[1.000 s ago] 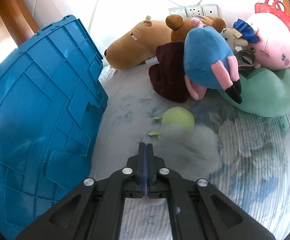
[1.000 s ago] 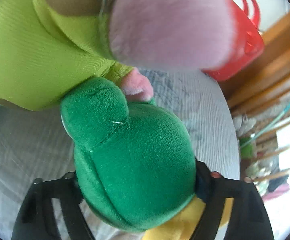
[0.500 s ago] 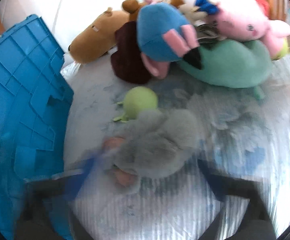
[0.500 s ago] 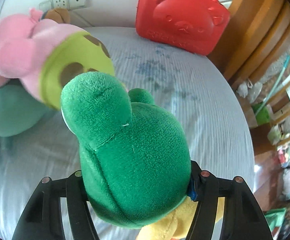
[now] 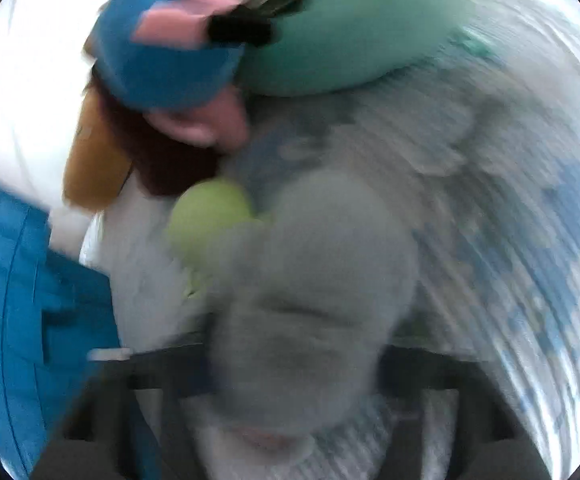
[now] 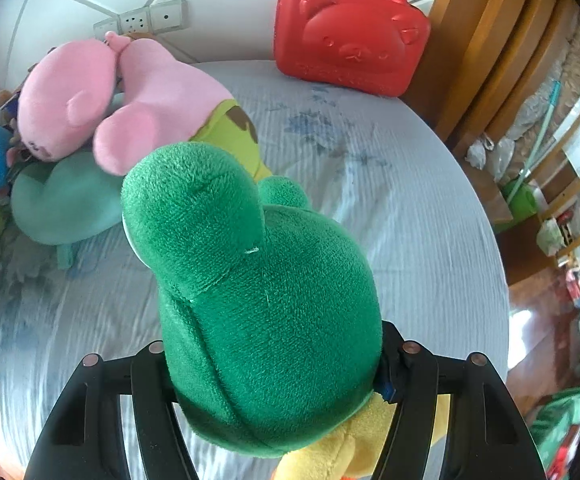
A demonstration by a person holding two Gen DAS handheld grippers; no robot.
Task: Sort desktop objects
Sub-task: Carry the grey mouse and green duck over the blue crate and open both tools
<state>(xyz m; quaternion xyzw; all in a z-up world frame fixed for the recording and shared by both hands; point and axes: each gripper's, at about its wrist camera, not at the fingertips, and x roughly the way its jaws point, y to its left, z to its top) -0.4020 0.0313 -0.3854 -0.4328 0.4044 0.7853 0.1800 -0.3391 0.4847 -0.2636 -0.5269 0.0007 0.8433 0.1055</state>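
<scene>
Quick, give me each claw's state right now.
Left claw: jaws just been closing around the grey plush; too blurred to tell if it grips.
Right claw: shut on the green plush.

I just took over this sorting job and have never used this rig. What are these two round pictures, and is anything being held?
There is no robot arm: a person carries a two-finger gripper in each hand, and each round picture comes from a fisheye camera looking along one gripper's fingers. The right wrist view shows the right gripper clamped on a green plush toy above a cloth-covered table, with a red case and a pink plush behind. The left wrist view is blurred: a grey plush sits between the left gripper's fingers, whose jaws have just been closing; whether they grip it yet I cannot tell. A blue crate stands at the left.
</scene>
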